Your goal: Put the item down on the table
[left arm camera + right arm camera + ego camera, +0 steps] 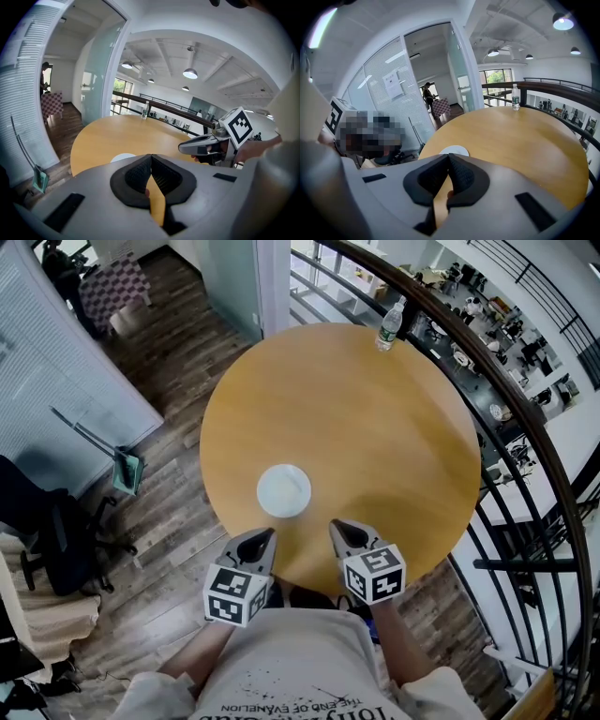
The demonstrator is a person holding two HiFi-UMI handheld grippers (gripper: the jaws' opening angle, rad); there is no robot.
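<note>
A white round dish [283, 490] lies flat on the round wooden table [375, 418], near its front edge. Both grippers hover at that edge, just short of the dish. My left gripper [265, 537] sits to the dish's front left and its jaws are shut with nothing between them. My right gripper [337, 527] sits to the dish's front right, also shut and empty. The left gripper view shows its closed jaws [151, 157] with the dish [123, 158] just beyond. In the right gripper view, the dish [454, 150] lies past the closed jaws [449, 157].
A water bottle [390, 324] stands at the table's far edge. A dark curved railing [525, 418] runs close along the right side. A black chair [56, 531] and a green dustpan [127, 472] stand on the wood floor at left, beside a glass wall.
</note>
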